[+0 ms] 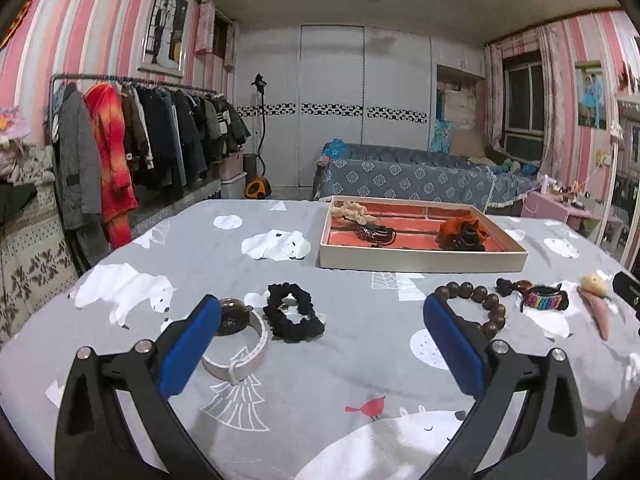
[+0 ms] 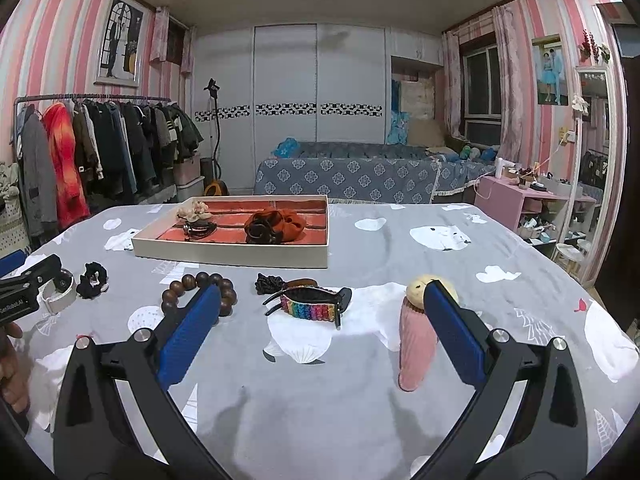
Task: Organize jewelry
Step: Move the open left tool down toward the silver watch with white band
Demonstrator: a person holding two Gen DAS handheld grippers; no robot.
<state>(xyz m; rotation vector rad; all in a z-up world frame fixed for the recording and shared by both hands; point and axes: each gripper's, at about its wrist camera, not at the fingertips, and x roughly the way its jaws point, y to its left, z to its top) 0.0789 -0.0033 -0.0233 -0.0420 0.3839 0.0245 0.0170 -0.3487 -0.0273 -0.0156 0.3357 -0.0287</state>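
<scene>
We hold the left gripper (image 1: 322, 334) level and low, pointing forward, its two blue-padded fingers (image 1: 190, 350) spread wide with nothing between the pads. The right gripper (image 2: 322, 330) sits in the same pose, its fingers (image 2: 454, 334) equally wide apart and empty. In the right wrist view, the left gripper's black body shows far outside the left finger, with our hand (image 2: 14, 368) behind it.

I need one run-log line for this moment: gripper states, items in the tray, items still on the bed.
left gripper open | right gripper open | tray: some items | bed: watch, black scrunchie, bead bracelet, rainbow clip
</scene>
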